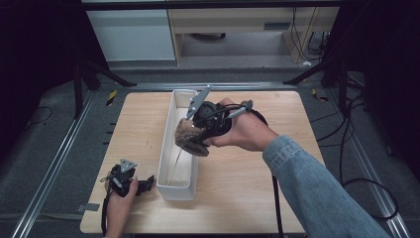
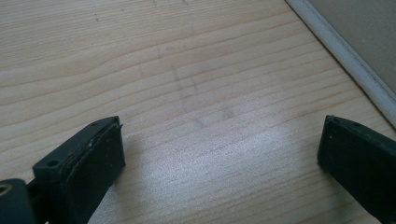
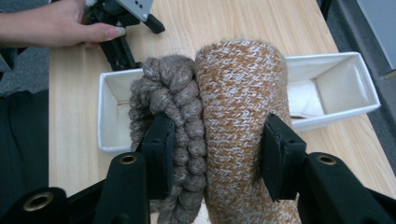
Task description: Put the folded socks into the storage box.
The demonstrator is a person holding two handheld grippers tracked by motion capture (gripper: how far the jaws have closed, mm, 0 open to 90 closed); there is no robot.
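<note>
Near the bench's (image 1: 237, 198) front left corner, the left gripper (image 1: 130, 179) rests in a hand on the wood, its jaws spread wide with bare bench between them in the left gripper view; its tips point at the bin's near end, just beside it. The white bin (image 1: 177, 191) runs lengthwise from near the front edge toward the far edge, left of the middle. A thin dark line lies along its floor, too fine to tell what it is. Over the bin's middle, the right gripper (image 1: 198, 133) holds a knit roll (image 3: 240, 116), brown-orange with a grey twisted band, its jaws clamped on both sides. The roll hides the bin's middle; its lower end is cut off in the right gripper view.
</note>
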